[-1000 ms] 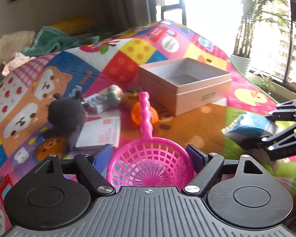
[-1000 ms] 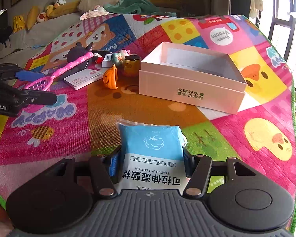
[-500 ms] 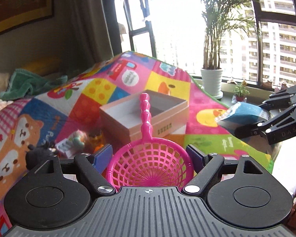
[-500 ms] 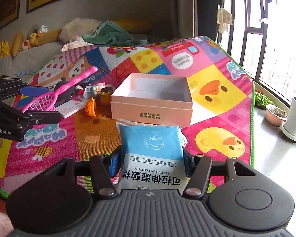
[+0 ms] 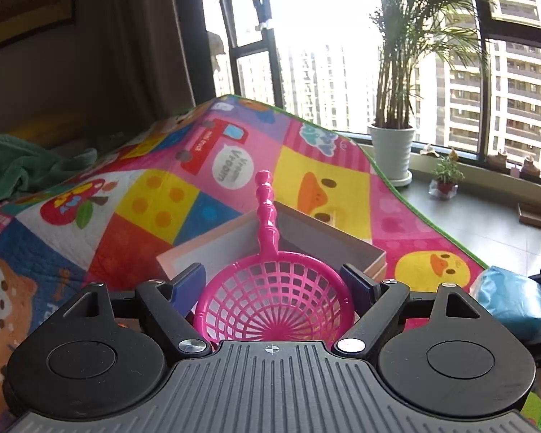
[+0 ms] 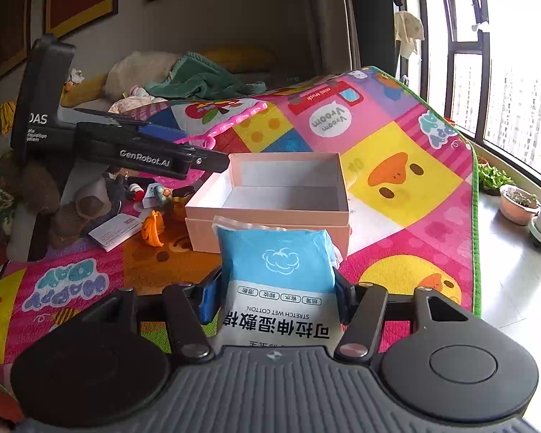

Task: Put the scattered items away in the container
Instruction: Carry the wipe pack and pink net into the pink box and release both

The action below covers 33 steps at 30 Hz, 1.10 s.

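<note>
My left gripper [image 5: 274,281] is shut on a pink plastic sieve [image 5: 274,303], its handle pointing forward over the open pale pink box [image 5: 234,241]. In the right wrist view the left gripper [image 6: 198,151] hovers at the box's [image 6: 270,209] left rim with the sieve [image 6: 231,122]. My right gripper [image 6: 276,285] is shut on a blue wet-wipe packet [image 6: 277,274], held just in front of the box. The packet also shows at the right edge of the left wrist view [image 5: 512,299].
A colourful play mat [image 6: 396,166] covers the floor. Left of the box lie an orange toy [image 6: 153,231], a white card box [image 6: 115,231], small figures [image 6: 160,195] and a dark plush [image 6: 86,205]. Potted plants [image 5: 393,151] stand by the window.
Both grippers have moved closer to the box with their items held. The left gripper has risen and swung so the sieve handle now reaches over the box.
</note>
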Tool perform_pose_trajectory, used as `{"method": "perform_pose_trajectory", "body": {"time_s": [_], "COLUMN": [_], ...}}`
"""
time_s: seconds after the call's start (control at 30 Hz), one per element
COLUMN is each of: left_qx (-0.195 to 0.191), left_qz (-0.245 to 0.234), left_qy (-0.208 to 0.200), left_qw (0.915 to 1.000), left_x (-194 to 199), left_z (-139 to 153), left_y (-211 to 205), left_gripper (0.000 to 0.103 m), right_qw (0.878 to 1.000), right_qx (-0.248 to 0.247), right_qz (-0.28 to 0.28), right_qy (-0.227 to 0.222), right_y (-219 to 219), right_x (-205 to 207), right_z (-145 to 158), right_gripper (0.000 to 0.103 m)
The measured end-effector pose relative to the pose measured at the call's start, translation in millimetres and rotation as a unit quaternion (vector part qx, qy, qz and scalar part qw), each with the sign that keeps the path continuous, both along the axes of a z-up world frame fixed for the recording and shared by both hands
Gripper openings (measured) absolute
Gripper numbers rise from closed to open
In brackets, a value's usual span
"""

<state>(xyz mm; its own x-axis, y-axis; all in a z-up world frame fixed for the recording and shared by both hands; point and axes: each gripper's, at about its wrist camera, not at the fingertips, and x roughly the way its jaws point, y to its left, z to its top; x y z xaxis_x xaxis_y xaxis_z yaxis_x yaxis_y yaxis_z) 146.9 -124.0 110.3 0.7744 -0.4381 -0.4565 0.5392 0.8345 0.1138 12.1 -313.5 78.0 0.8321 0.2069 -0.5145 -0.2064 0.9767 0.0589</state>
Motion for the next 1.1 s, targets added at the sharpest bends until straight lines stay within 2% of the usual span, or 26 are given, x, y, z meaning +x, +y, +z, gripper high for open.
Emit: {"method": "perform_pose_trajectory", "body": {"time_s": [0.1,0.13,0.23,0.3,0.47,0.63,0.73,0.8,0.87,0.9,0.97,1.1], "left_qx": [-0.01,-0.014,-0.046,-0.062,-0.056,-0.022,-0.002,-0.013,-0.039,-0.05,-0.067,-0.097], "left_qz": [0.005,0.007,0.016,0.03,0.054,0.056,0.073,0.094,0.113,0.121,0.134,0.151], "left_qy": [0.006,0.01,0.038,0.048,0.032,0.044,0.052,0.072,0.1,0.109,0.117,0.119], "left_qw": [0.9999,0.9998,0.9981,0.9965,0.9964,0.9972,0.9959,0.9928,0.9878,0.9853,0.9818,0.9766], "left_x": [31.7,41.2,61.0,60.3,14.4,-42.0,-67.3,-76.0,-80.5,-81.6,-82.8,-82.0], "left_z": [-1.0,-2.2,-5.1,-7.7,-22.8,-53.1,-71.0,-81.8,-91.1,-94.6,-99.7,-101.0], "left_y": [-10.8,-11.7,0.0,15.9,62.8,99.2,119.5,135.5,151.0,156.9,166.0,175.3], "left_gripper": [0.089,0.099,0.1,0.1,0.102,0.103,0.103,0.103,0.103,0.103,0.103,0.103], "right_qw": [1.0,1.0,1.0,1.0,1.0,0.999,0.999,0.999,0.999,1.0,1.0,1.0], "right_qx": [0.001,0.0,-0.009,-0.013,-0.007,0.019,0.031,0.028,0.024,0.018,0.002,-0.006], "right_qz": [0.002,0.004,0.005,0.005,-0.004,-0.019,-0.005,-0.003,-0.002,0.0,-0.014,-0.005], "right_qy": [0.003,0.003,0.001,0.0,-0.006,0.016,0.021,0.02,0.022,0.02,0.011,-0.006], "right_y": [0.5,1.1,3.7,3.6,1.6,13.2,31.9,46.5,58.5,64.3,72.8,85.1], "right_x": [21.4,27.3,42.0,50.9,87.6,148.3,182.1,200.6,219.7,226.6,232.9,218.8], "right_z": [-2.8,-3.5,-5.5,-4.1,10.4,21.6,26.2,26.7,25.5,25.1,25.9,32.4], "right_gripper": [0.058,0.058,0.058,0.058,0.058,0.055,0.053,0.053,0.054,0.066,0.077,0.077]}}
